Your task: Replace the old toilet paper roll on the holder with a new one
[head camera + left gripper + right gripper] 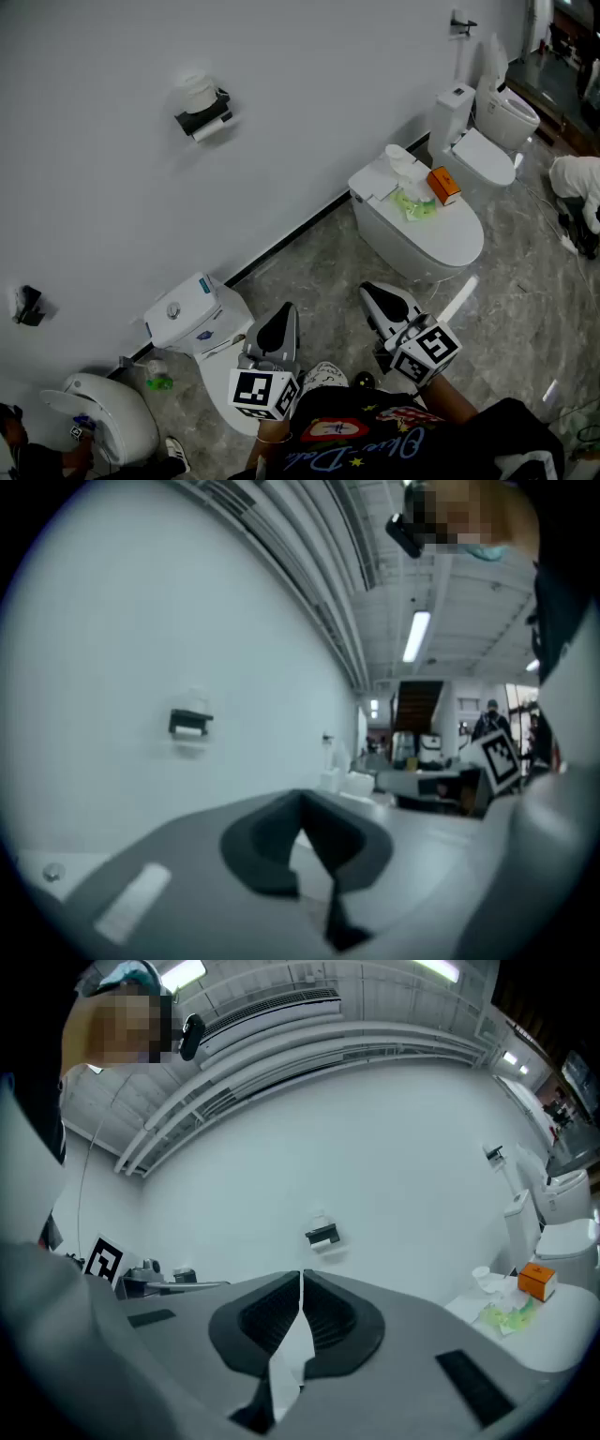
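A black toilet paper holder hangs on the white wall, with a white roll resting on top and a thin pale roll on its bar. The holder shows far off in the left gripper view, and the same holder in the right gripper view. A white roll-like thing lies on a closed toilet lid. My left gripper and right gripper are held low near my body, both shut and empty, far from the holder. The left gripper and right gripper have their jaws together.
An orange box and a green wrapper lie on the same lid. Another toilet stands just ahead of my left gripper, one more at the far right. A second wall fitting hangs at the left. A person crouches at the right edge.
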`<state>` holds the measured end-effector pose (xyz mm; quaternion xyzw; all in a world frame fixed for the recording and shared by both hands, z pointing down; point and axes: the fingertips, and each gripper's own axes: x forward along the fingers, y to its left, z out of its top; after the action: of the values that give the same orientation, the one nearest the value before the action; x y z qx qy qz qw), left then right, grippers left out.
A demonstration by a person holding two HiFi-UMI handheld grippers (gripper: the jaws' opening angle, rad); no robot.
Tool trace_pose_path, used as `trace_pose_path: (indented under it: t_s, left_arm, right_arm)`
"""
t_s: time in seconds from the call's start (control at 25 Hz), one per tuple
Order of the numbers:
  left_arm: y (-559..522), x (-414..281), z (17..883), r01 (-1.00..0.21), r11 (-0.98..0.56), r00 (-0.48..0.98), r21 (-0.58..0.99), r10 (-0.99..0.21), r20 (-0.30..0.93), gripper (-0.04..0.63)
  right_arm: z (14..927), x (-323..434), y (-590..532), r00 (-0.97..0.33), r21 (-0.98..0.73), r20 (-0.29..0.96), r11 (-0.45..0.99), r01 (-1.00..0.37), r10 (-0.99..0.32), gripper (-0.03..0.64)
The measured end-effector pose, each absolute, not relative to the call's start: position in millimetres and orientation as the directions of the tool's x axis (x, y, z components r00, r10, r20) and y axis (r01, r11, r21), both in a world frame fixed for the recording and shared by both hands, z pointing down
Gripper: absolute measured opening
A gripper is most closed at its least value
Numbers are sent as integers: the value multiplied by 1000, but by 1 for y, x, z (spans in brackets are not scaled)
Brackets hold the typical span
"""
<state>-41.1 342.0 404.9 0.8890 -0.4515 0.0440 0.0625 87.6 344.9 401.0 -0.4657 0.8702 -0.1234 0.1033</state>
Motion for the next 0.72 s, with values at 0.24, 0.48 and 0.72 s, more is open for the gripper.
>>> trace_pose_path:
  t_s: [0.24, 0.48, 0.72]
  left_arm:
    - [304, -37, 396, -826, -564, 561, -7, -823, 90, -8]
    - [229, -52, 417, -852, -521, 524, 52, -848, 74, -8]
    - [111, -77, 411, -872, -486, 489, 54, -871, 49, -8]
  right_arm:
    - [396, 88, 305, -555, -274, -97, 558, -783, -826, 12]
    - [410, 74, 230, -595, -226, -56, 591, -775, -802, 12]
    - [393, 42, 108, -652, -181, -83, 655, -734, -754, 12]
